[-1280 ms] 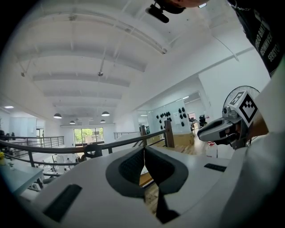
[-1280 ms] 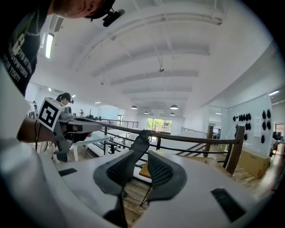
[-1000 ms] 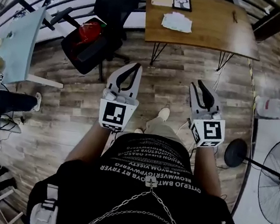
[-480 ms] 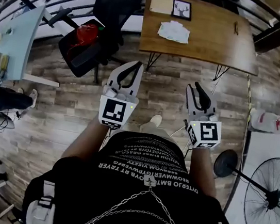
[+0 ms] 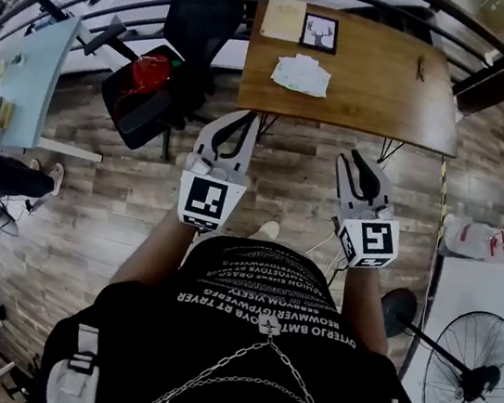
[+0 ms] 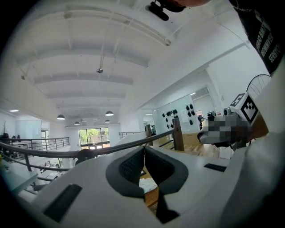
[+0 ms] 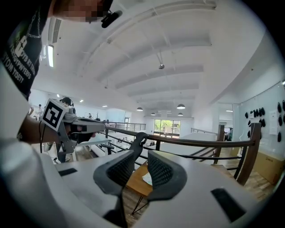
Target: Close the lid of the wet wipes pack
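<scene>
Nearest, the person's black printed shirt (image 5: 264, 310) fills the bottom of the head view, and both arms reach out over the wood-plank floor (image 5: 119, 214). The left gripper (image 5: 249, 118) is on the left. Its 2 jaws are closed tip to tip with nothing between them, as the left gripper view shows. The right gripper (image 5: 356, 155) is level with it on the right and well apart from it. Its jaws are parted by a narrow gap and hold nothing. Both point toward the far wooden table (image 5: 390, 94) and are short of it.

A standing fan (image 5: 469, 383) is at the near right. A black office chair (image 5: 158, 79) with something red on it stands to the left of the table.

The wet wipes pack (image 5: 301, 74) lies on the table's left part, with nothing touching it. I cannot tell whether its lid is up. Beyond it lie a framed deer picture (image 5: 321, 33) and, just to its left, a tan pad (image 5: 284, 18). A dark railing (image 7: 200, 143) runs behind the table.
</scene>
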Action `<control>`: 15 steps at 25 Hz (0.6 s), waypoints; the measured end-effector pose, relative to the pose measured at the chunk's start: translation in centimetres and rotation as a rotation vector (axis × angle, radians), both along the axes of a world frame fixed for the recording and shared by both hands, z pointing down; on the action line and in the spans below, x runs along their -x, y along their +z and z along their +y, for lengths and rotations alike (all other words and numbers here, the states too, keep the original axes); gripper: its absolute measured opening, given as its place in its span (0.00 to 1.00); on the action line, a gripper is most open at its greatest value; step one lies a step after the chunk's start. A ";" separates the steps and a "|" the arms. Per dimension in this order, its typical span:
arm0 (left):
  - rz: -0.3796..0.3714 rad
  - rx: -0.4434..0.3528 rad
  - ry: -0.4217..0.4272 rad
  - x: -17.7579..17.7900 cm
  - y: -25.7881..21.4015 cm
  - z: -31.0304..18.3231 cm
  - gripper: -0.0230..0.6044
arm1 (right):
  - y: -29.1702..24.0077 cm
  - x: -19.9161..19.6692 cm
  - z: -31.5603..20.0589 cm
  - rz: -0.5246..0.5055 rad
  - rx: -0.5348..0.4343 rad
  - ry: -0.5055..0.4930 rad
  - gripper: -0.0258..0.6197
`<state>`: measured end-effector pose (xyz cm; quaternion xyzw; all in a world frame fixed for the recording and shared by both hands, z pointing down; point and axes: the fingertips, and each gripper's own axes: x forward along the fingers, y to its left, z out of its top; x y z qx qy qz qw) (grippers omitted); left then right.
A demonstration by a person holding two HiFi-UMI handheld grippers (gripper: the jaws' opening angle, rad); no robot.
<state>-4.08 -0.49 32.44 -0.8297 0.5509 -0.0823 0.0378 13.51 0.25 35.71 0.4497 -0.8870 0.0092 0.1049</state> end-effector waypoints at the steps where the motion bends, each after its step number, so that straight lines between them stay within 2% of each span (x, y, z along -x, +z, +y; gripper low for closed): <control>1: 0.002 0.006 -0.001 -0.4 0.1 -0.3 0.08 | 0.1 -0.5 -0.4 -0.006 0.003 0.000 0.19; 9: -0.005 -0.012 -0.051 -2.1 0.0 -1.3 0.08 | 1.0 -2.4 -1.6 -0.022 0.010 -0.029 0.19; 15: -0.002 -0.012 -0.085 -1.8 0.2 -0.5 0.08 | 1.4 -2.4 -1.0 -0.021 0.019 -0.049 0.19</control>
